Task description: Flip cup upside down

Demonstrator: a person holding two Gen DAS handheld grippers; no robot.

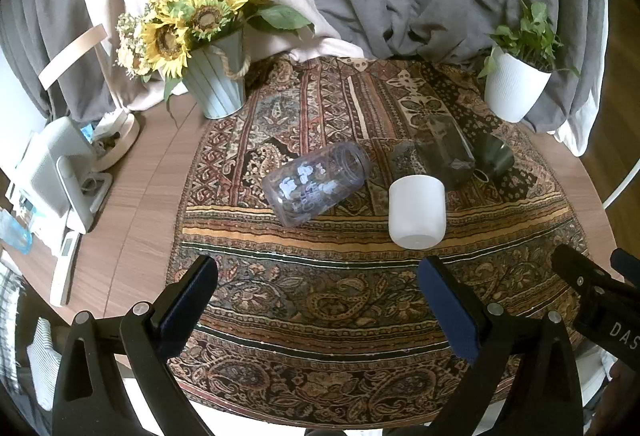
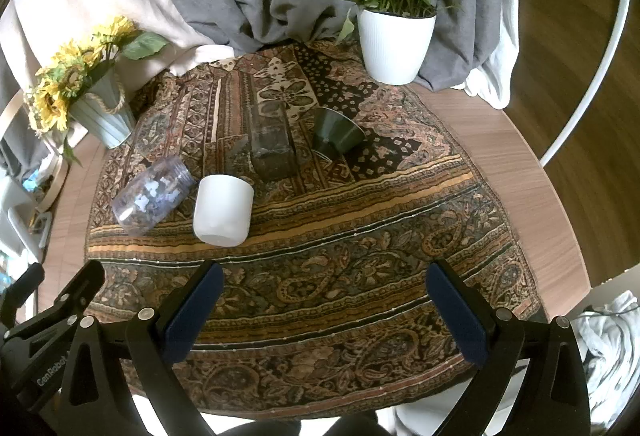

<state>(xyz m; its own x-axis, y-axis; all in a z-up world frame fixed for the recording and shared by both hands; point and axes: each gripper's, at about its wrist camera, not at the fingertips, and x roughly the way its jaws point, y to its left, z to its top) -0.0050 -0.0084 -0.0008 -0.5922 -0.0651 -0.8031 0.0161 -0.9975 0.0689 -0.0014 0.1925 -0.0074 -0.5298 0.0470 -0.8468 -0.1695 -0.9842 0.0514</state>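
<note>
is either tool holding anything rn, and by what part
Nothing is held. The left tool and right tool are both open, short of the white cup on the patterned cloth.

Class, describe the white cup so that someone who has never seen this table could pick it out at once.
Start at the patterned cloth covering the round wooden table. Near its middle lie four vessels; the white cup is the one nearest the camera, just right of the clear printed jar lying on its side. Unlike the jar, the smoky glass container and the dark green cup, it is opaque, plain white.
</note>
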